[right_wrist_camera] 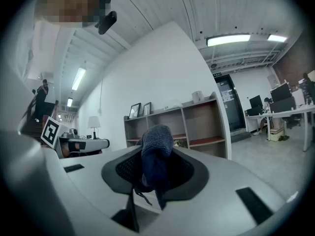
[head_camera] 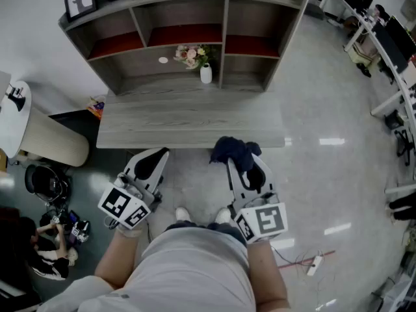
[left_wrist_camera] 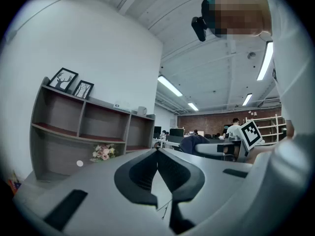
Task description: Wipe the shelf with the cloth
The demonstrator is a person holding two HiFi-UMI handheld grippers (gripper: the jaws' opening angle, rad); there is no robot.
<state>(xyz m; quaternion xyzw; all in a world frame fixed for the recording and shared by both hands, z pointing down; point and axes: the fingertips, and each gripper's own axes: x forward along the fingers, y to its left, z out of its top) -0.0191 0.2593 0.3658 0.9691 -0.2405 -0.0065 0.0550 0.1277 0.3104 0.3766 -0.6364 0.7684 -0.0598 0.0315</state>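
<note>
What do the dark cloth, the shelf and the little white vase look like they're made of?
The cloth: dark blue, nubby and matte, looks like terry or knit fabric. The shelf: grey boards with streaky wood grain, matte; likely laminate, possibly real wood. The vase: smooth, plain white, probably ceramic, though too small to be sure.
</note>
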